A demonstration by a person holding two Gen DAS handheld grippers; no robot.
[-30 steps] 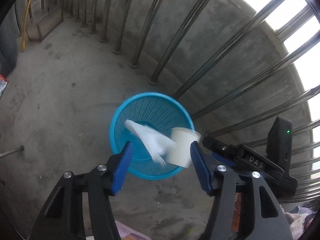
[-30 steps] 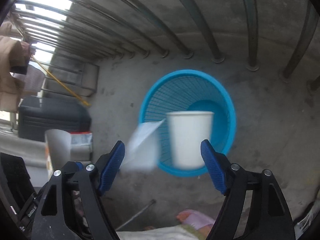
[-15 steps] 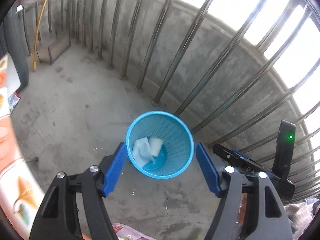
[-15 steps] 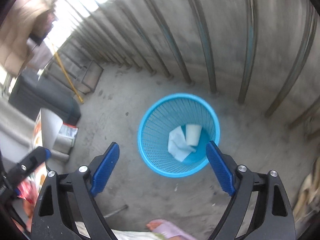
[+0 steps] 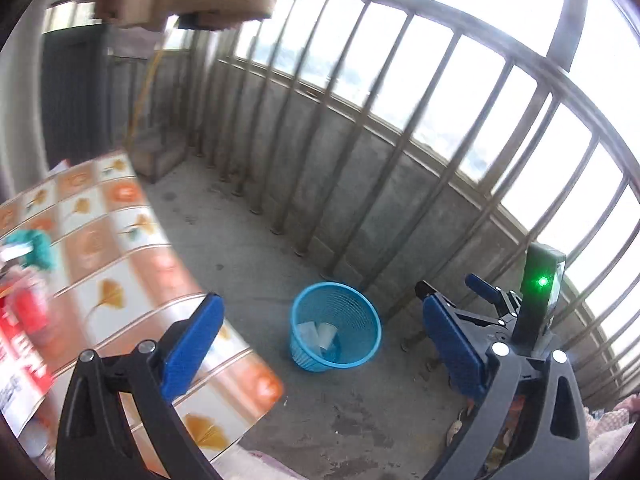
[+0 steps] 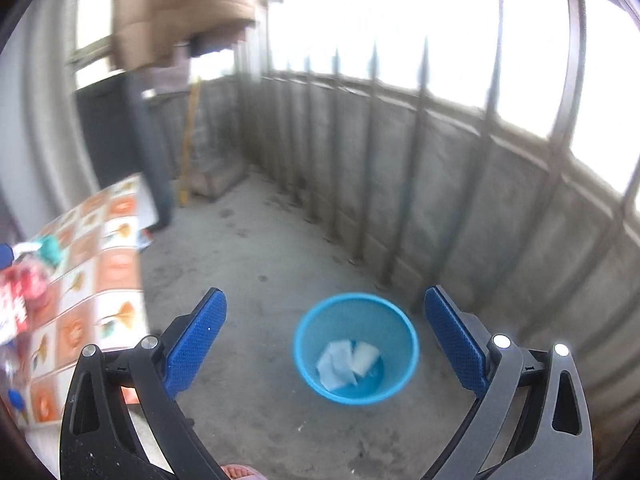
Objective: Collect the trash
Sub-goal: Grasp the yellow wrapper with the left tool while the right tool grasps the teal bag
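A blue mesh waste basket (image 5: 360, 312) (image 6: 308, 340) stands on the concrete floor by the railing. Inside it lie a white paper cup (image 5: 327, 333) (image 6: 366, 356) and a white crumpled paper (image 5: 306, 330) (image 6: 335, 364). My left gripper (image 5: 320, 344) is open and empty, held high above the floor and back from the basket. My right gripper (image 6: 324, 344) is open and empty, also high above the basket; its body with a green light (image 5: 542, 282) shows at the right of the left wrist view.
A table with an orange patterned cloth (image 5: 120, 264) (image 6: 104, 280) is at the left, with a red bottle (image 5: 24, 312) and a teal item (image 5: 38, 248) on it. A metal railing (image 5: 400, 184) on a low concrete wall runs behind. A person in a brown jacket (image 6: 180, 12) stands at the back left.
The cup and the paper fell from the open grippers into the basket. Both grippers have since risen and pulled back, so the basket looks smaller and the table has come into view.
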